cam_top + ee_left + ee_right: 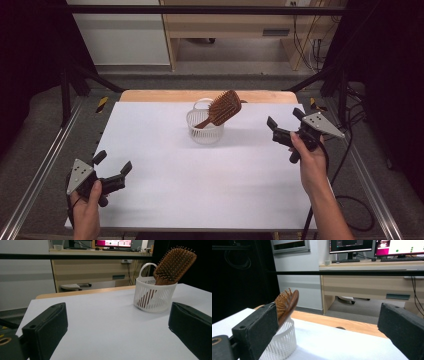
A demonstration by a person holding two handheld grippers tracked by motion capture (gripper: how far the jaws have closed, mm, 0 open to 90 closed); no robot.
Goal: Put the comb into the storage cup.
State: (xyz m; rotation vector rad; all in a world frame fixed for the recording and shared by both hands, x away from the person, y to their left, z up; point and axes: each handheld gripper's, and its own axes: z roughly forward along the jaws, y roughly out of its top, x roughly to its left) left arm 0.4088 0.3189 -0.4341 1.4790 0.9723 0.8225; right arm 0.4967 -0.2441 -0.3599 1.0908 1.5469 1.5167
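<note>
We find the brush [223, 107] propped handle-down in the basket [204, 131]; both tongs, left [113, 163] and right [285, 118], stand wide, empty.

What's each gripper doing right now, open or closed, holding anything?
Left gripper: open, holding nothing.
Right gripper: open, holding nothing.

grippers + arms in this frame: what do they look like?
Both the left gripper and the right gripper are black with two blocky, matte jaws, and each carries a grey three-cornered plate with small holes. A black cable trails from each. The forearms are bare, with no sleeves visible.
</note>
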